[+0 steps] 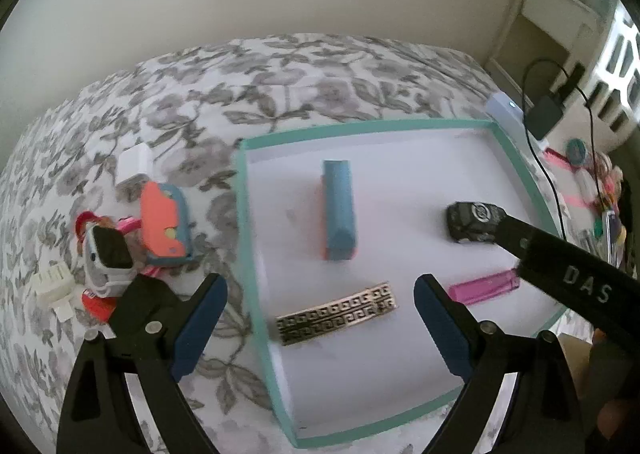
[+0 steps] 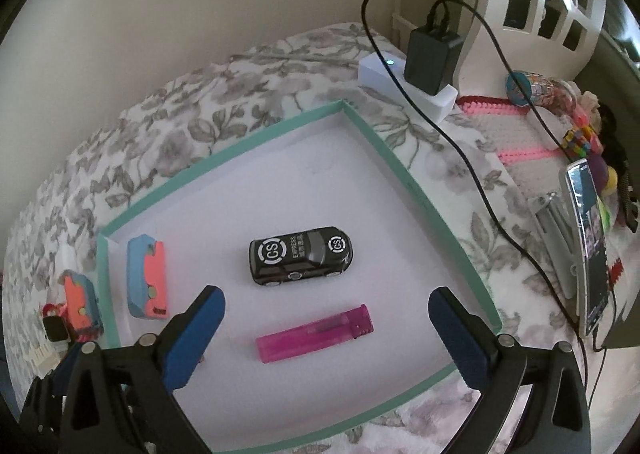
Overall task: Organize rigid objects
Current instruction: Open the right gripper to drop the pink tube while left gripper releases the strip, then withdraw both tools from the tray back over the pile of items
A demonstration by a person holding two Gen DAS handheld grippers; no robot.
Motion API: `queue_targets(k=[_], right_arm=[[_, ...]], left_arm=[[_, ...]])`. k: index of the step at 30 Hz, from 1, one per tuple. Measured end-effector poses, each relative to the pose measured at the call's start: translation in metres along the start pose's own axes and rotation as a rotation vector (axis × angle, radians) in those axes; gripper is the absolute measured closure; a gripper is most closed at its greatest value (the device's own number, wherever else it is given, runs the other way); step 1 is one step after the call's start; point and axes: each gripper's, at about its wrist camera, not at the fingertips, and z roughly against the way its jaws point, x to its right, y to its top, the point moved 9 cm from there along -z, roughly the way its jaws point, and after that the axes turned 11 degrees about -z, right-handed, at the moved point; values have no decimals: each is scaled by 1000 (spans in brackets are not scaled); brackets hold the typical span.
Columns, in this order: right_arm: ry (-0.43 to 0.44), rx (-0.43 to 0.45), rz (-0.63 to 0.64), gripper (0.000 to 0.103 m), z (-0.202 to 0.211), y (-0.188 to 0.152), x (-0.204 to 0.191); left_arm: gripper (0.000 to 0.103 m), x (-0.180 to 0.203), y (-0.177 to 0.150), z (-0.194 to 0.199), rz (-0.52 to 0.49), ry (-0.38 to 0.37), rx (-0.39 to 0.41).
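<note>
Left wrist view looks steeply down on a shallow tray (image 1: 256,254) with a teal rim and white floor, set on a grey floral bedspread (image 1: 280,70), and everything else is best placed against that tray. Inside it lie a blue and coral case (image 1: 339,210) near the middle, a gold patterned hair clip (image 1: 336,312) toward the near edge, a pink lighter (image 1: 484,286) and a black toy car (image 1: 474,222) toward the right side. The left gripper (image 1: 320,326) hangs over the near left rim with its fingers spread wide and nothing between them; the clip lies just beyond. The right gripper (image 2: 326,338), seen in its own view, is likewise wide apart and empty, poised above the lighter. Judging by that, both pieces look freshly set down, spaced apart so that each stays easy to reach. Outside the tray's left wall wait a second coral case (image 1: 166,222), a smartwatch (image 1: 110,250), a white connector (image 1: 54,280) and a small white block (image 1: 134,166), presumably next to be sorted. The car's roof reads "CS" in ringed logos and "EXPRESS" (image 2: 302,254); the right gripper's arm, crossing the left view, bears the letters "DAS" (image 1: 586,284). Beyond the far right corner a white charging dock (image 2: 400,86) holds a black adapter.
</note>
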Motion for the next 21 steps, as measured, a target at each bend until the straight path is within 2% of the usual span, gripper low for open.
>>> queue_targets(k=[5, 11, 21], right_arm=[[-1, 0, -27, 0, -1, 1, 3], [8, -2, -25, 0, -2, 0, 1], [66, -10, 68, 0, 3, -13, -39]], left_arm=[[8, -20, 0, 2, 61, 9, -3], [8, -58, -2, 6, 178, 32, -5], [8, -144, -14, 33, 387, 161, 9]])
